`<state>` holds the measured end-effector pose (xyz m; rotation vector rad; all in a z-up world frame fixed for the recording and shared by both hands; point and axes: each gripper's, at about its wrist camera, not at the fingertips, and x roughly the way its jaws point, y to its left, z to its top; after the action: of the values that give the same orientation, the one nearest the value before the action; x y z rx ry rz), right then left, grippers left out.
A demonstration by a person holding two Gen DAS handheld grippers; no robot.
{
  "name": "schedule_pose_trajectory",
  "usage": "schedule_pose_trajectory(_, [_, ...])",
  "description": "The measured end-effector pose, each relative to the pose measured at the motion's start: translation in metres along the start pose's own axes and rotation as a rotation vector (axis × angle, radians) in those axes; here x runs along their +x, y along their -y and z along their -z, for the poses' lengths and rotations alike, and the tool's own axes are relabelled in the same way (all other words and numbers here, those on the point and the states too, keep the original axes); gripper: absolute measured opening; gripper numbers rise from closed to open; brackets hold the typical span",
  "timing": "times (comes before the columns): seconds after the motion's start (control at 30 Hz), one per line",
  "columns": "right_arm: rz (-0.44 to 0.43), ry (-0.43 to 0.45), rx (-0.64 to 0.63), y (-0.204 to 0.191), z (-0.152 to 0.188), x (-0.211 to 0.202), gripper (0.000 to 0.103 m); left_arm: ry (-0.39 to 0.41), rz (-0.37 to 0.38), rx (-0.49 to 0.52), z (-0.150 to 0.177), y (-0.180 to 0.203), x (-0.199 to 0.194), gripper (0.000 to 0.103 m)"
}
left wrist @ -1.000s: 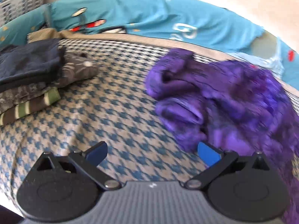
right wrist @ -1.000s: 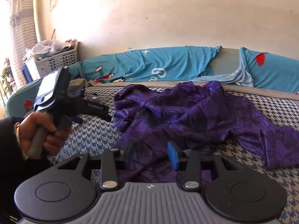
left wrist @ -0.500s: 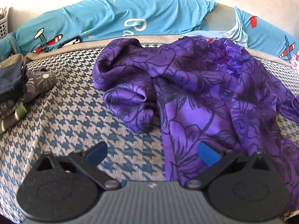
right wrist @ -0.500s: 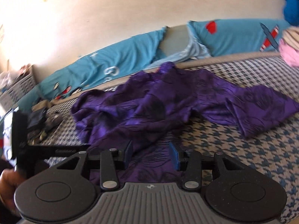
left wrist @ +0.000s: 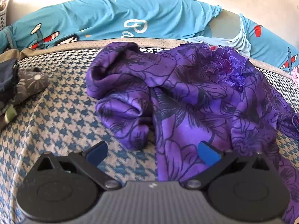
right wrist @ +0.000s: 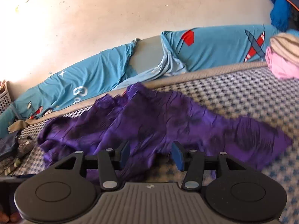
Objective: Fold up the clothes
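A crumpled purple garment (left wrist: 186, 97) with a dark flower print lies spread on the houndstooth bed cover (left wrist: 56, 121). My left gripper (left wrist: 151, 149) hovers open over its near left edge, the right finger above the cloth, the left finger above bare cover. In the right wrist view the purple garment (right wrist: 158, 123) stretches across the bed, one flap reaching right. My right gripper (right wrist: 151, 150) is low over its near edge. Its jaws are opening, the cloth lies under the gap, and the pads do not press on it.
A stack of folded dark and striped clothes (left wrist: 28, 85) sits at the bed's left. Blue aeroplane-print pillows (left wrist: 121, 18) line the wall behind. Pink and striped clothes (right wrist: 282, 65) lie at the far right. A white basket (right wrist: 3, 100) stands at the left edge.
The left gripper swung right, from the folded stack to the garment, and came closer. The right gripper rolled and swung right, its jaws widened, and the hand holding the left gripper left its view.
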<state>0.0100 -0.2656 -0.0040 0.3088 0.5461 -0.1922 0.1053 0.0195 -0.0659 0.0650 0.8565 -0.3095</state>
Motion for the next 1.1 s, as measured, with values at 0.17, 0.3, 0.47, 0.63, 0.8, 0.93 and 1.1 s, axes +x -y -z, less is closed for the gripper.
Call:
schedule_pose_trajectory(0.17, [0.015, 0.013, -0.034, 0.015, -0.019, 0.02, 0.05, -0.004, 0.022, 0.041, -0.012, 0.011, 0.01, 0.103])
schedule_pose_trajectory(0.3, [0.057, 0.024, -0.044, 0.031, -0.03, 0.035, 0.052, -0.03, 0.044, 0.091, -0.02, 0.021, 0.021, 0.103])
schedule_pose_trajectory(0.47, [0.134, 0.043, -0.031, 0.054, -0.037, 0.052, 0.06, -0.045, 0.036, 0.132, -0.027, 0.032, 0.035, 0.103])
schedule_pose_trajectory(0.63, [0.189, 0.033, -0.058, 0.073, -0.042, 0.076, 0.061, -0.051, 0.034, 0.1, -0.028, 0.031, 0.039, 0.103])
schedule_pose_trajectory(0.8, [0.178, -0.009, -0.057, 0.083, -0.044, 0.098, 0.062, -0.058, 0.027, 0.092, -0.028, 0.031, 0.04, 0.103])
schedule_pose_trajectory(0.93, [0.15, -0.052, -0.079, 0.082, -0.041, 0.112, 0.065, -0.061, 0.022, 0.092, -0.027, 0.033, 0.042, 0.103])
schedule_pose_trajectory(1.1, [0.156, -0.08, -0.132, 0.077, -0.035, 0.123, 0.066, -0.07, 0.02, 0.083, -0.025, 0.032, 0.045, 0.103])
